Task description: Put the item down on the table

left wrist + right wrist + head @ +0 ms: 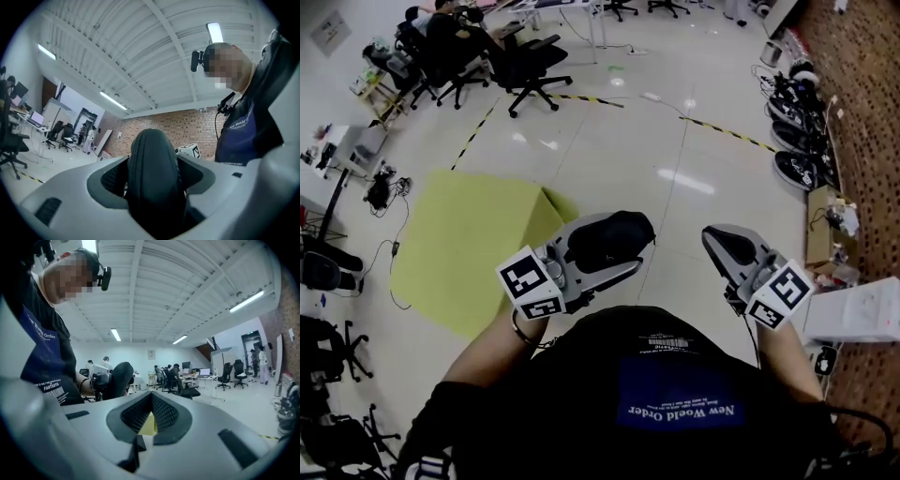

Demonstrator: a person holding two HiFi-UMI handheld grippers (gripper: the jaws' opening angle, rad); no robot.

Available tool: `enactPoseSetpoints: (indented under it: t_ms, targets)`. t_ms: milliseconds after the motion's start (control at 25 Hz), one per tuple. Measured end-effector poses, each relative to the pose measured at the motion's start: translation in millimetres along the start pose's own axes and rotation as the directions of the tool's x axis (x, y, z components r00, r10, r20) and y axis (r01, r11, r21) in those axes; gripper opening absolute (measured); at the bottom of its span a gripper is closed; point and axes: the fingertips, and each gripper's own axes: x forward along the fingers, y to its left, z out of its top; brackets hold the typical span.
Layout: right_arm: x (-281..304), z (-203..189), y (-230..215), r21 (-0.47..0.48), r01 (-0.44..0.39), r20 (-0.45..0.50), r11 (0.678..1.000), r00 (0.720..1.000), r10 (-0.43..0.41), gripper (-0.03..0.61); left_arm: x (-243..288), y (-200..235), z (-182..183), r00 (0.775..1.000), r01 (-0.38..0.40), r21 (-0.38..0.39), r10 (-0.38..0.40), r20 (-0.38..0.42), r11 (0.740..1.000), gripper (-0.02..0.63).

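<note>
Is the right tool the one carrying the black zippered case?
No, the black zippered case sits clamped in the left tool, while the right tool is shut with nothing between its jaws.

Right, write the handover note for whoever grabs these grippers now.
Left gripper: shut on the black zipped case, carried in the air above the floor.
Right gripper: fingers together, nothing between them.
Done: the case is in hand.
Left: it is not yet set down. The head view shows only floor and a yellow-green sheet ahead. Get to the table, lower the case onto it, and open the fingers.
</note>
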Motion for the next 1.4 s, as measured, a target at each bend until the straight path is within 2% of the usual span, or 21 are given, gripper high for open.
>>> enactPoseSetpoints:
  t_ms: [200, 360, 560, 720, 840, 920, 1000, 1080, 1160, 1400]
  targets:
    - [50.3, 10.3, -29.2, -0.007, -0.131, 0.000, 0.991, 0.991, 0.131, -0.011, -9.1, 34.8, 10.3, 0.991, -0.130, 0.009, 0.129, 0.022, 0.992, 0.316]
    - [108.9, 15.2, -29.8, -0.008, -0.226, -0.007, 0.974, 0.974, 0.226, -0.011, -46.5, 67.3, 19.3, 0.970, -0.237, 0.013, 0.236, 0.053, 0.971, 0.316]
    - [205.7, 25.9, -2.8, -0.033, -0.320, -0.036, 0.947, 0.947, 0.319, -0.011, -123.0, 118.8, 37.7, 0.936, -0.335, -0.001, 0.332, 0.113, 0.942, 0.316]
    - [288.5, 38.2, 27.1, -0.017, -0.380, -0.039, 0.925, 0.925, 0.379, -0.011, -185.6, 161.2, 54.5, 0.916, -0.376, -0.016, 0.375, 0.144, 0.926, 0.316]
    - [348.8, 49.5, 53.3, -0.027, -0.441, -0.048, 0.897, 0.897, 0.440, -0.011, -232.5, 184.0, 67.6, 0.898, -0.416, 0.005, 0.410, 0.157, 0.909, 0.316]
    - [385.7, 55.8, 69.4, -0.026, -0.484, -0.052, 0.875, 0.874, 0.483, -0.011, -262.6, 199.3, 74.8, 0.877, -0.455, 0.000, 0.448, 0.176, 0.891, 0.316]
    - [418.6, 58.8, 87.4, -0.023, -0.536, -0.067, 0.844, 0.843, 0.534, -0.011, -290.2, 211.2, 79.2, 0.849, -0.496, -0.021, 0.490, 0.197, 0.868, 0.316]
    - [449.1, 60.4, 108.9, -0.028, -0.599, -0.085, 0.801, 0.799, 0.595, -0.011, -317.9, 216.6, 81.1, 0.817, -0.541, -0.034, 0.535, 0.214, 0.840, 0.316]
    - [479.5, 60.8, 132.5, -0.028, -0.661, -0.098, 0.750, 0.748, 0.656, -0.011, -348.2, 218.4, 80.5, 0.773, -0.600, -0.044, 0.593, 0.226, 0.799, 0.316]
    - [559.4, 54.3, 187.8, 0.002, -0.822, -0.120, 0.569, 0.565, 0.817, -0.011, -420.3, 226.3, 71.0, 0.583, -0.783, -0.105, 0.782, 0.222, 0.613, 0.316]
